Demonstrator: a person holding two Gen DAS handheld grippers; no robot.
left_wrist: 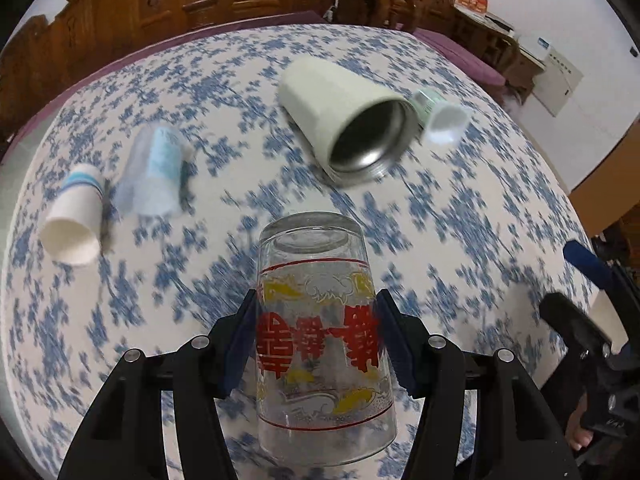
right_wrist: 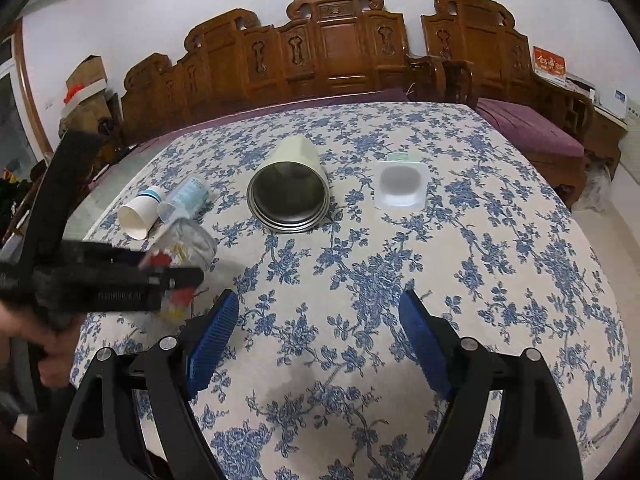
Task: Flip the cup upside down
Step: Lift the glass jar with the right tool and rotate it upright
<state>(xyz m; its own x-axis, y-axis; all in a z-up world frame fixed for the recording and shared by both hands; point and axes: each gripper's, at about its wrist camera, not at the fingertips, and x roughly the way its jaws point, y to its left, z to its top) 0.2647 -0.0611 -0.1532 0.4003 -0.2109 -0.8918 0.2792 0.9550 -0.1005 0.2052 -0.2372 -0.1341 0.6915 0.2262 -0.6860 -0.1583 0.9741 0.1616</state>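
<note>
Left gripper (left_wrist: 316, 344) clamped on glass cup (left_wrist: 320, 332), long axis pointing away, base far; right gripper (right_wrist: 320, 340) apart, empty.

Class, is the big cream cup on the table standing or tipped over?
Tipped over: the cream cup lies on its side, steel mouth facing the camera.

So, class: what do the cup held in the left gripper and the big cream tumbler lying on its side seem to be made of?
Held cup: clear glass, glossy, see-through with red and yellow print.
Cream tumbler: matte cream outside, probably painted; shiny grey lining suggests steel.
</note>
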